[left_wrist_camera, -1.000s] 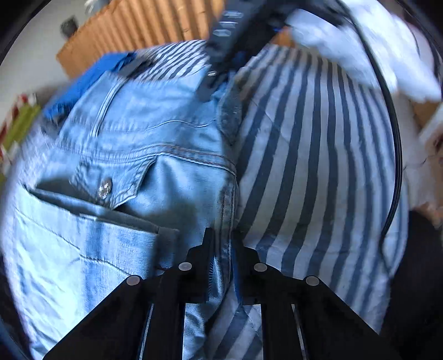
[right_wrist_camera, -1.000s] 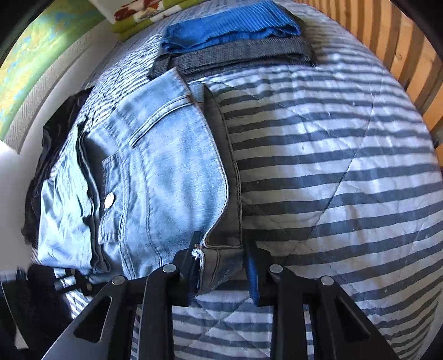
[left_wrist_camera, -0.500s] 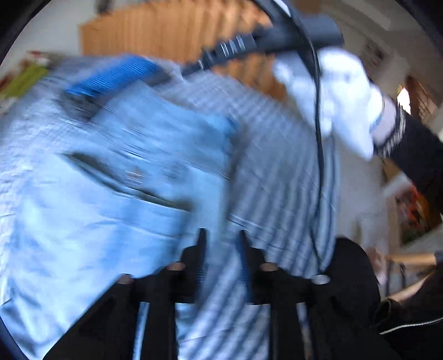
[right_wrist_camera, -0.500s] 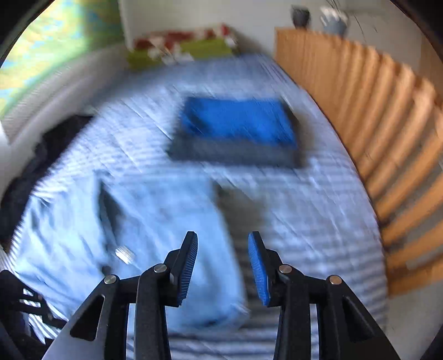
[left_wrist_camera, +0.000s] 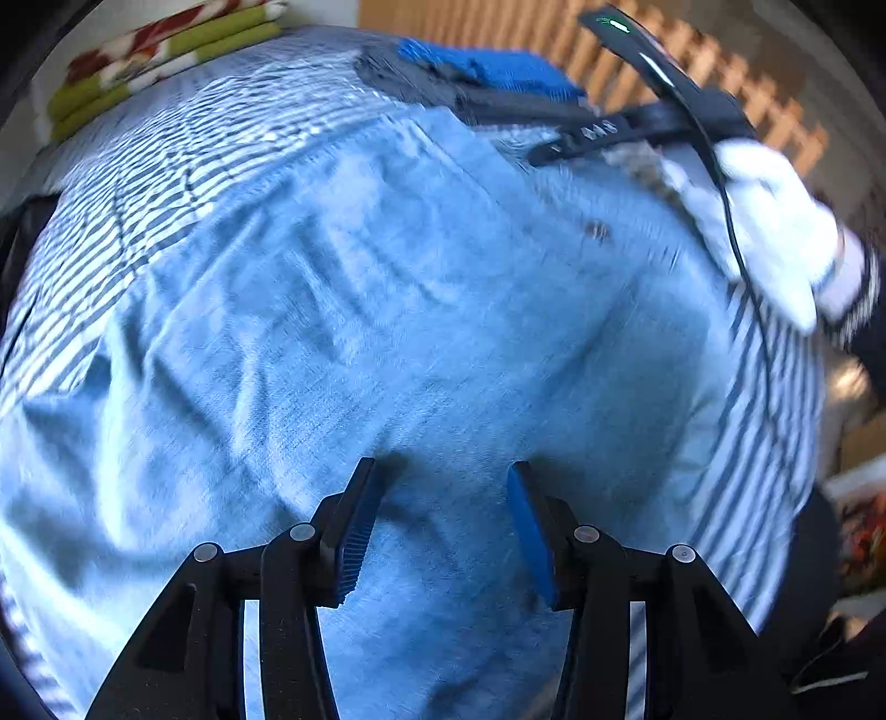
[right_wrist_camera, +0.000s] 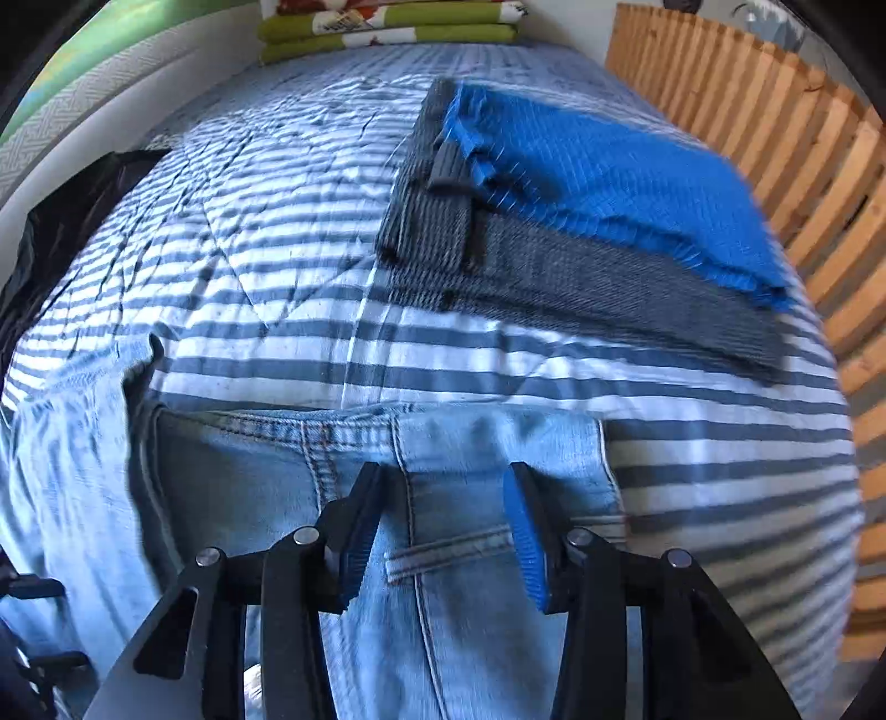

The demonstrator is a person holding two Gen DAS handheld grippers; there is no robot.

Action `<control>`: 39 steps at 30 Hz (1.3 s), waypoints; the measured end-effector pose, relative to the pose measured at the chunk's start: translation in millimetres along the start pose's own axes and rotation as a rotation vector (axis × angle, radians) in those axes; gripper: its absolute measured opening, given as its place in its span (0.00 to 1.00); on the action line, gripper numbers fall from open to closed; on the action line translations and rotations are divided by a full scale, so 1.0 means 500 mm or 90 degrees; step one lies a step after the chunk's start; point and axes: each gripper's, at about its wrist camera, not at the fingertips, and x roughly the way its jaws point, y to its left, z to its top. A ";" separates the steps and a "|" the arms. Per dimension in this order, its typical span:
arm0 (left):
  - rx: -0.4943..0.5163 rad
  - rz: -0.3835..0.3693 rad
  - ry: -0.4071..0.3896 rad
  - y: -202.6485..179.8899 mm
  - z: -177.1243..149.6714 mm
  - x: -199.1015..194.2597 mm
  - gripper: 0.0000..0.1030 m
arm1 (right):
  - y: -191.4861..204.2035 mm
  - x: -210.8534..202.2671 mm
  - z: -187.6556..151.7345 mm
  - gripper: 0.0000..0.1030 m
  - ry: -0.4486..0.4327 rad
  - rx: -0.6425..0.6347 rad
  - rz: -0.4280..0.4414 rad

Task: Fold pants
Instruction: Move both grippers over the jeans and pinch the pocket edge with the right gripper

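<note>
Light blue jeans (left_wrist_camera: 387, 332) lie spread on the striped bedspread (left_wrist_camera: 166, 166) and fill most of the left wrist view. My left gripper (left_wrist_camera: 440, 526) hovers over their middle, jaws opening, nothing pinched between the blue pads. In the right wrist view the jeans (right_wrist_camera: 470, 598) show a stitched waistband edge and a belt loop. My right gripper (right_wrist_camera: 443, 531) hangs just above that edge, jaws opening, denim below the pads but not clamped. A white-gloved hand (left_wrist_camera: 775, 232) holds the right gripper at the top right of the left wrist view.
A folded stack, blue garment (right_wrist_camera: 609, 183) on a dark grey one (right_wrist_camera: 554, 277), lies on the bedspread (right_wrist_camera: 277, 249) beyond the jeans. A wooden slatted rail (right_wrist_camera: 775, 122) runs along the right. Folded green-and-red bedding (right_wrist_camera: 387, 27) is at the far end, dark cloth (right_wrist_camera: 55, 232) at the left.
Both grippers, shut on the jeans' edge a second ago, have let go and opened. Both swept sideways: the left now over the jeans' middle, the right over the waistband.
</note>
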 end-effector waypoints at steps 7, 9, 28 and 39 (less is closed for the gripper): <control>0.121 -0.062 -0.082 -0.150 0.019 -0.033 0.54 | 0.003 -0.121 -0.101 0.40 0.052 0.031 0.201; 0.158 -0.054 -0.078 -0.188 0.028 -0.015 0.52 | 0.005 -0.119 -0.134 0.40 0.086 0.038 0.238; 0.162 -0.032 -0.057 -0.221 0.044 0.069 0.26 | 0.043 -0.092 -0.207 0.30 0.178 0.042 0.241; 0.174 -0.055 -0.049 -0.270 0.016 0.054 0.24 | 0.099 -0.089 -0.219 0.15 0.190 -0.010 0.207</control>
